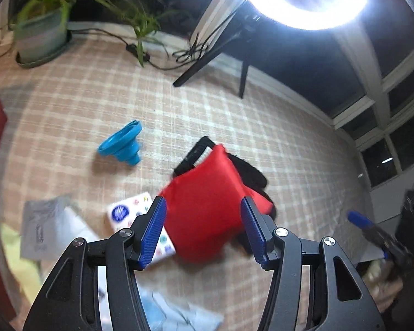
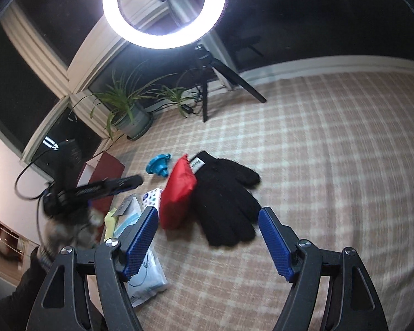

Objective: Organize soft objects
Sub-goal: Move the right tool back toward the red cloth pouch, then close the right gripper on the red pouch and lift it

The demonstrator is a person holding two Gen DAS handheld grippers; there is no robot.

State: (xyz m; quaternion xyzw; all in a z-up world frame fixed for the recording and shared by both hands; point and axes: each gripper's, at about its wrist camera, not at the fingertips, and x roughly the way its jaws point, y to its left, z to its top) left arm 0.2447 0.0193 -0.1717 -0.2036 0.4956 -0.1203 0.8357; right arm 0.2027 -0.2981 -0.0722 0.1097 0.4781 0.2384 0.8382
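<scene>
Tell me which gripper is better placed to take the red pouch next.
Left, probably. The left gripper frames the red pouch between its open jaws, empty. The right gripper is lined up on the black gloves instead, with the pouch off to one side of its jaws.
</scene>
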